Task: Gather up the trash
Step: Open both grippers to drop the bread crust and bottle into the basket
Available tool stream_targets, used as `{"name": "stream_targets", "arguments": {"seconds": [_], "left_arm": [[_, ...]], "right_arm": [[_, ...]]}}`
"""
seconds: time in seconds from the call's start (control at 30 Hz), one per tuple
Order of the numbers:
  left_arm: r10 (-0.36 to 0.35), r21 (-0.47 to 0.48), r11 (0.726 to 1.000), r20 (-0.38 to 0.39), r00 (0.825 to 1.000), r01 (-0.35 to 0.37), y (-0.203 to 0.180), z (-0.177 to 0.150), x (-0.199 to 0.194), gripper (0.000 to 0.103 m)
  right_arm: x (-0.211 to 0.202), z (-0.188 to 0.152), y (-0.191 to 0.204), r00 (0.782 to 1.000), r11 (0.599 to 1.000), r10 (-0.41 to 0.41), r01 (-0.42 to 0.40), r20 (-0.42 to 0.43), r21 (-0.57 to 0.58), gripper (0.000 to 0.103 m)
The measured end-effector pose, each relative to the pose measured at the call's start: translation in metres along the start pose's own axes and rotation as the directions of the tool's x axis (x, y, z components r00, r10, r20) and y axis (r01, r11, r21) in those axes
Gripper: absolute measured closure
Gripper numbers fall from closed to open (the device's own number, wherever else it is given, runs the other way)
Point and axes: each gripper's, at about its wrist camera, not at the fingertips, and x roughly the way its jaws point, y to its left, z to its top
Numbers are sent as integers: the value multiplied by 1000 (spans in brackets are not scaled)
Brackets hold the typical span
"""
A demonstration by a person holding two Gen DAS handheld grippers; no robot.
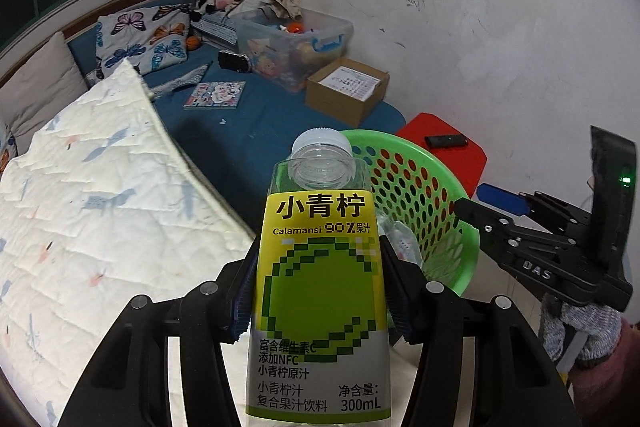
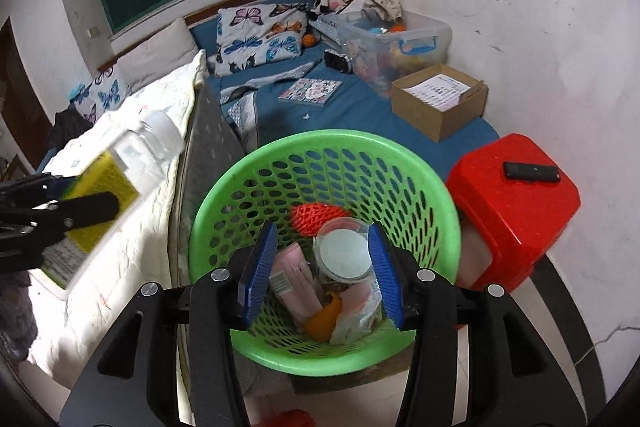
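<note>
My left gripper point(image 1: 320, 275) is shut on a clear juice bottle point(image 1: 320, 267) with a yellow-green label and a white cap, held just left of the green perforated basket point(image 1: 440, 195). The right wrist view shows that same bottle point(image 2: 124, 167) in the left gripper point(image 2: 60, 211), over the bed's edge. My right gripper point(image 2: 322, 267) hovers open above the basket point(image 2: 320, 139). Inside the basket lie a clear container with a white lid point(image 2: 344, 251), a red foam net point(image 2: 316, 217), a pink packet point(image 2: 296, 279) and orange peel point(image 2: 324, 319). In the left wrist view the right gripper point(image 1: 484, 205) is held by a gloved hand point(image 1: 580, 327).
A red plastic stool point(image 2: 516, 211) with a black remote point(image 2: 532, 171) stands right of the basket. The bed with a white quilt point(image 2: 120, 267) is on the left. A cardboard box point(image 2: 436, 103) and a clear storage bin point(image 2: 400, 43) sit on the blue sheet behind.
</note>
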Motion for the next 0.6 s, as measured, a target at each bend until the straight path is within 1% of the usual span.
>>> {"name": "stream_targets", "arguments": {"seconds": [0.17, 0.37, 0.47, 0.6], "left_arm": [[-13, 9, 1000, -25, 1000, 13, -13, 6, 16, 50], [-21, 14, 1000, -49, 999, 22, -21, 10, 31, 50], [-21, 17, 1000, -51, 998, 22, -24, 9, 33, 50], [-23, 22, 999, -34, 999, 24, -27, 13, 35, 48]], "right_arm": [[-9, -4, -9, 1000, 1000, 3, -3, 14, 24, 50], [-13, -9, -16, 1000, 999, 2, -2, 16, 41, 48], [-13, -9, -17, 1000, 999, 3, -4, 14, 46, 47], [-13, -10, -17, 1000, 999, 7, -8, 12, 47, 47]]}}
